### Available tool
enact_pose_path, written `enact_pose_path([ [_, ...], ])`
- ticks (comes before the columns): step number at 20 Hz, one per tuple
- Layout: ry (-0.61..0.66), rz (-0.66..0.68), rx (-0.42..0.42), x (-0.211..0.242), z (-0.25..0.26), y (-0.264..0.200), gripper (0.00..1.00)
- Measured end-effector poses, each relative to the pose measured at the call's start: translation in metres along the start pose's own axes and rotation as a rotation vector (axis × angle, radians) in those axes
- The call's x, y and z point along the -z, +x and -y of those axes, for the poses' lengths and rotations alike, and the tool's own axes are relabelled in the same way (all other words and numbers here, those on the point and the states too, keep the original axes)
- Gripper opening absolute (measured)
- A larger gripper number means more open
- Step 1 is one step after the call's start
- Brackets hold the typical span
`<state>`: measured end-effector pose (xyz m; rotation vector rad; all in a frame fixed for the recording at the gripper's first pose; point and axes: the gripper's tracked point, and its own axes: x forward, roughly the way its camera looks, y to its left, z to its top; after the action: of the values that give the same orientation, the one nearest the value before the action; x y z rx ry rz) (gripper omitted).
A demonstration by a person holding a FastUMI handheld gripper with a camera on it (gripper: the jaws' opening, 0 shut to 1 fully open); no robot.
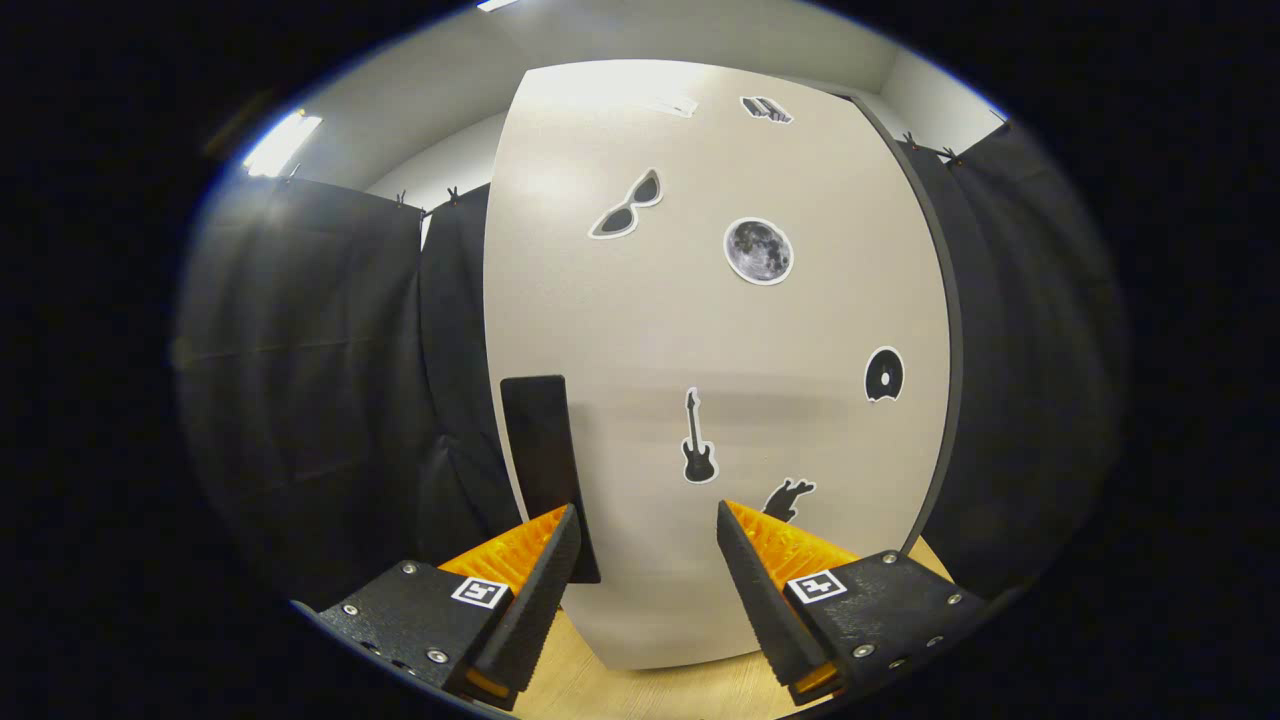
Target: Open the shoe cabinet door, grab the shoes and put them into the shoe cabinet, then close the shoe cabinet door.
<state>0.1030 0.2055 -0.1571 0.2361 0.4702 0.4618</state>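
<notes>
The gripper (pixel 648 530) has its two fingers spread wide, with nothing between them. It faces the shoe cabinet door (pixel 720 340), which stands shut just ahead of the fingertips. The left finger (pixel 530 590) points at the one dark handle (pixel 548 470), a flat upright strip near the door's left edge; the handle's lower end runs down behind that fingertip, and whether they touch cannot be told. The right finger (pixel 765 590) sits apart from the handle, in front of bare door.

The door is a single pale panel. Seven stickers show on it: a guitar (pixel 698 440) just beyond the gap between the fingers, a dark animal-like shape (pixel 790 497) partly hidden by the right fingertip, a disc (pixel 884 374) far right, a moon (pixel 758 250) and a pair of sunglasses (pixel 627 206) higher up, and two small ones near the top, one dark (pixel 766 109), one pale (pixel 672 104).

The cabinet stands on a light wood floor (pixel 650 690), seen below the door. With the door shut, its contents are hidden. Black curtains (pixel 320 400) hang left and right of the cabinet, with white wall above them.
</notes>
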Motion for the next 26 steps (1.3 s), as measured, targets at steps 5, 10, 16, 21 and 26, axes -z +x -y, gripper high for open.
enact_pose_path([
  [5,-0.017,0.021,0.078,-0.013,0.024,-0.007,0.89],
  [10,-0.009,0.096,0.163,-0.050,0.059,-0.058,0.93],
  [16,-0.055,0.176,0.243,-0.084,0.093,-0.123,0.93],
  [21,-0.087,0.241,0.310,-0.107,0.115,-0.162,0.93],
  [26,-0.134,0.300,0.335,-0.128,0.124,-0.193,0.93],
])
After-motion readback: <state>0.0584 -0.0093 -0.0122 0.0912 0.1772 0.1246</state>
